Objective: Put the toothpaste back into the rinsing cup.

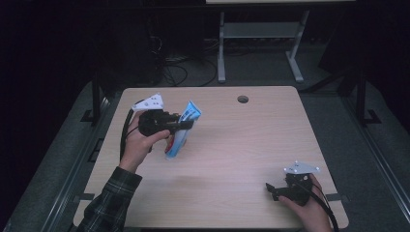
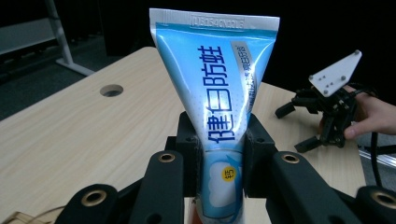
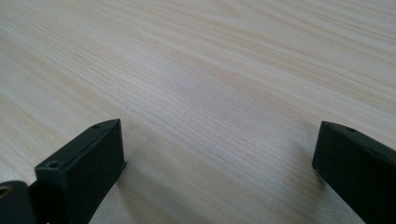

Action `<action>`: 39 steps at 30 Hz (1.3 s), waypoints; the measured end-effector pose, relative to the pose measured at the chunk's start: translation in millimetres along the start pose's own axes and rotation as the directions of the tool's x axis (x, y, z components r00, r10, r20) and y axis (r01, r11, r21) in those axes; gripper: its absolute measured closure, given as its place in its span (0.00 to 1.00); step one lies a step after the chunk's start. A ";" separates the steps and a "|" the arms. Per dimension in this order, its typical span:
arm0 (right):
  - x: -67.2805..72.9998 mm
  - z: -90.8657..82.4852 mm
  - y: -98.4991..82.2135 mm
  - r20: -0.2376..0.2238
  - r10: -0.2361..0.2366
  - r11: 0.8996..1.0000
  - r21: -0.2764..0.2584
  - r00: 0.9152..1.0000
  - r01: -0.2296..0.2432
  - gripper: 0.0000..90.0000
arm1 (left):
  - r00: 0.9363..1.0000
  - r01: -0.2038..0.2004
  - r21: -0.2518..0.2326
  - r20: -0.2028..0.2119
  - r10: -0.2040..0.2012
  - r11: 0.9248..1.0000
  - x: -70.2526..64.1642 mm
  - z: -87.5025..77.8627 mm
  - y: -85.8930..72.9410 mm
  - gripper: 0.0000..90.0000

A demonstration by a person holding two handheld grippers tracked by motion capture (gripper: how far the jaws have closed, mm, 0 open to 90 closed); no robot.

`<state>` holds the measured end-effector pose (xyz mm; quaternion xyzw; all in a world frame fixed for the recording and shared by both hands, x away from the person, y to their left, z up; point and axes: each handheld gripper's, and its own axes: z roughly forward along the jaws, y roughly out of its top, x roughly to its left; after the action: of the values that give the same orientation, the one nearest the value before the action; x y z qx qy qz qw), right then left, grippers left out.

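A blue and white toothpaste tube (image 1: 183, 130) with a red cap hangs above the table's left half, crimped end up. My left gripper (image 1: 186, 124) is shut on its middle; in the left gripper view the tube (image 2: 219, 93) stands upright between the two jaws of that gripper (image 2: 220, 147), which press on its sides. My right gripper (image 1: 271, 191) rests low at the table's front right corner, held by a hand. In the right gripper view its jaws stand wide apart over bare wood, and the gripper (image 3: 219, 158) is open with nothing between them.
The light wood table (image 1: 232, 159) has a round cable hole (image 1: 242, 99) near its far edge. Beyond it a white desk frame (image 1: 261, 43) and cables lie on the dark floor. The right gripper (image 2: 327, 116) also appears far off in the left gripper view.
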<state>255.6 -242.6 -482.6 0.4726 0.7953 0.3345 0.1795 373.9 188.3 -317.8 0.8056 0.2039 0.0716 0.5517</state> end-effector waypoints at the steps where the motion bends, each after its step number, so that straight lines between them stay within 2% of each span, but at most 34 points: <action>1: 0.0 0.0 0.0 0.000 0.000 1.000 0.000 1.000 0.000 0.02 | 1.000 -0.003 0.002 -0.004 0.003 1.000 1.0 -0.7 1.6 0.81; 16: 0.0 0.0 0.0 0.000 0.000 1.000 0.000 1.000 0.000 0.02 | 0.999 -0.021 -0.029 -0.027 0.020 0.999 11.9 -8.4 24.4 0.81; 26: 0.0 -0.1 0.0 -0.001 0.000 1.000 0.000 1.000 0.000 0.02 | 0.998 -0.051 -0.055 -0.041 0.049 0.997 21.7 -11.9 45.5 0.81; 31: -0.1 0.0 0.0 0.000 0.000 1.000 0.000 1.000 0.000 0.02 | 0.997 -0.064 -0.085 -0.038 0.061 0.994 29.0 -10.7 48.6 0.81; 35: -0.1 0.0 0.0 0.000 -0.001 1.000 0.000 1.000 0.001 0.02 | 0.996 -0.077 -0.076 -0.057 0.073 0.994 34.7 -8.0 48.2 0.81; 39: -0.1 0.0 0.0 0.000 -0.001 1.000 0.000 1.000 0.001 0.02 | 0.994 -0.071 -0.079 -0.083 0.065 0.994 40.9 -5.3 45.6 0.81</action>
<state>255.6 -242.7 -482.6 0.4723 0.7955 0.3344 0.1797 420.5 195.5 -278.4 0.7852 0.1952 0.1309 0.5729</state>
